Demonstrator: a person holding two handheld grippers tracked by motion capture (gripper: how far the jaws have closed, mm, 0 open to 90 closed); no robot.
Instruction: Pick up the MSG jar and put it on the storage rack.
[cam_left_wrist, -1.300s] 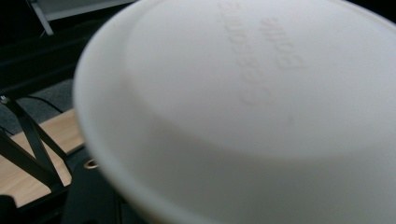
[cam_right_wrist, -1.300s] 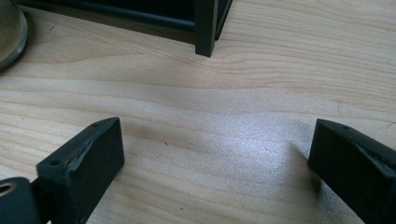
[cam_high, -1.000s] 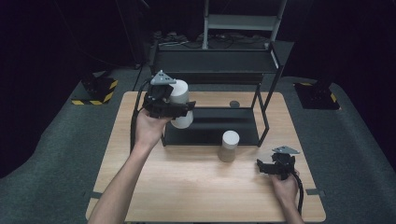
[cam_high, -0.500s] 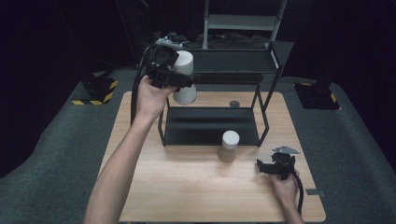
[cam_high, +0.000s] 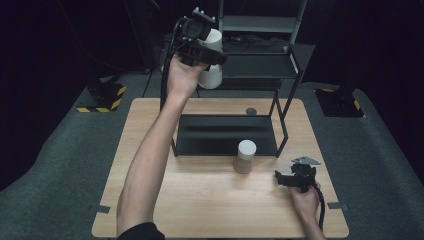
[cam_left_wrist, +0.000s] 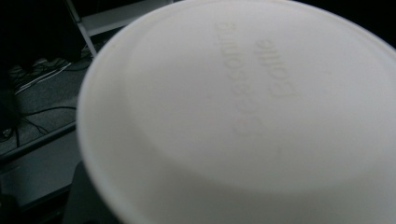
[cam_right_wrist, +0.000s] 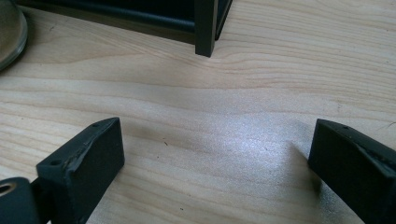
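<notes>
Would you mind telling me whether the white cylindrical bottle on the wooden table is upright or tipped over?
Upright. In the high view the white cylindrical bottle stands on its base on the wooden table, its round top facing up, just before the black metal shelf rack.

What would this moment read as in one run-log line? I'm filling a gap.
left gripper: shut on white plastic bottle, raised beside black metal shelf rack | right gripper: open, on wooden table

- I see the left gripper (cam_high: 202, 47) with its seasoning bottle (cam_high: 212, 70) raised at the rack's (cam_high: 280, 125) upper shelf
- A second bottle (cam_high: 245, 156) stands before the rack
- My right gripper (cam_high: 295, 178) rests right of it on the table (cam_high: 200, 200)
</notes>
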